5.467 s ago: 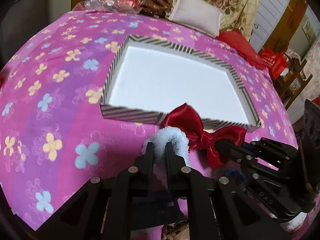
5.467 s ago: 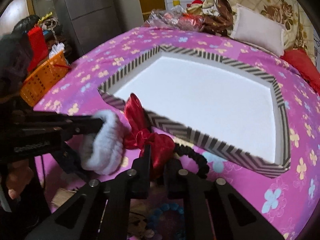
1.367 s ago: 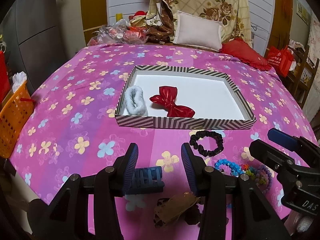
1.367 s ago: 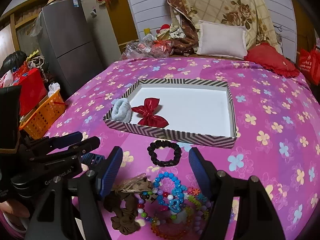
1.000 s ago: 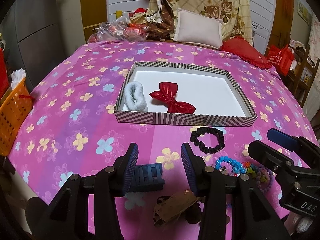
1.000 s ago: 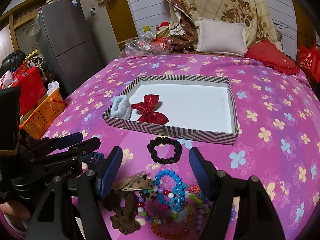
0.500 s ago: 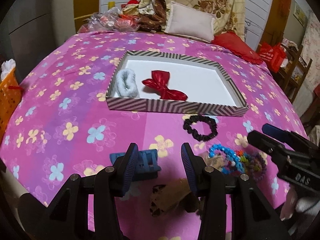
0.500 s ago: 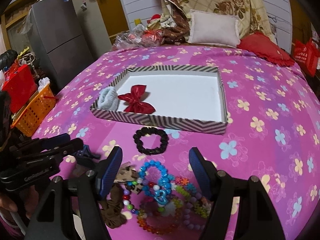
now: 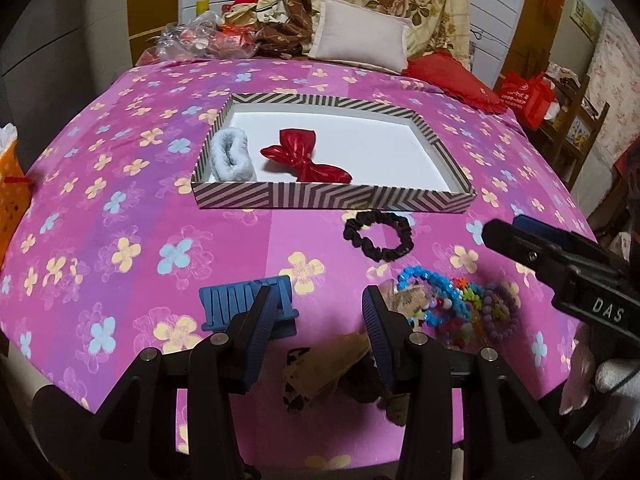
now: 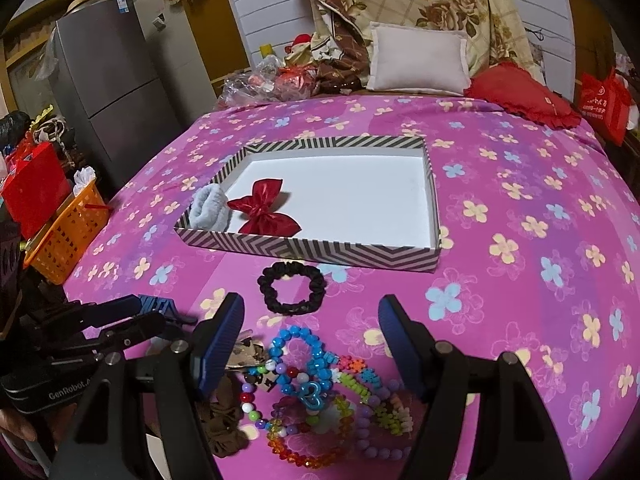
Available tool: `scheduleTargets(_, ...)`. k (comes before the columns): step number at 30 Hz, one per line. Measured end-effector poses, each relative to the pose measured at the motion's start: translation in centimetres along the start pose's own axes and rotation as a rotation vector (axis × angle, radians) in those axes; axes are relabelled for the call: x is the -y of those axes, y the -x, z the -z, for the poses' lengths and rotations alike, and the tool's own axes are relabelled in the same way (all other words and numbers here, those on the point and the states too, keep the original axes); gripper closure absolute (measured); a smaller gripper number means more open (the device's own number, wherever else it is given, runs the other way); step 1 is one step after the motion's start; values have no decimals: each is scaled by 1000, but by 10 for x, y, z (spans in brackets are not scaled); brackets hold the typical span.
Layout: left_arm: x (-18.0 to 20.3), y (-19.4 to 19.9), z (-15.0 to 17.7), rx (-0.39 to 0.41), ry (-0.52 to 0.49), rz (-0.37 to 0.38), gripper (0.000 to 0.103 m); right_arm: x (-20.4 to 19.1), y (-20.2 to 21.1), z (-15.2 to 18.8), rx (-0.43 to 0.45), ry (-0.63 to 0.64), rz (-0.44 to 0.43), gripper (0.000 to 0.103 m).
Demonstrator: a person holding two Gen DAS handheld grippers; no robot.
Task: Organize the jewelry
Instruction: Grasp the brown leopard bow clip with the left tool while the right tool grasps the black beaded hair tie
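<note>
A striped shallow box on the pink flowered bedspread holds a pale blue fluffy scrunchie and a red satin bow. In front of it lie a black scrunchie, a blue claw clip, a brown scrunchie and a heap of coloured bead bracelets. My left gripper is open and empty, just above the clip and brown scrunchie. My right gripper is open and empty over the beads.
An orange basket and a red bag stand left of the bed, beside a grey fridge. Pillows, a red cushion and clutter lie at the head of the bed. The bed's near edge is just below the grippers.
Both grippers released the scrunchie and bow into the box, then pulled back open. In the last second both have edged forward and down toward the loose items at the near edge.
</note>
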State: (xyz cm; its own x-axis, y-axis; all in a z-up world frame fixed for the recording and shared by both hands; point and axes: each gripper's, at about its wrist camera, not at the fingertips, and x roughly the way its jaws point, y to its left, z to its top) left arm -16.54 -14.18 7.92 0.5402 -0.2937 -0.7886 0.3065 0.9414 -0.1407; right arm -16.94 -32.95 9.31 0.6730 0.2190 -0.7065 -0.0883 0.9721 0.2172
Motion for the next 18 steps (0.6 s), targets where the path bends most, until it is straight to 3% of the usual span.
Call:
scheduleTargets(6,1,0,15,-40,-46,100,60,1,2,1,-4,-1,3,26)
scheduleTargets(18,27,-35,27,-121,-166,81,60,8,-6,6,-26,-6,-7,26)
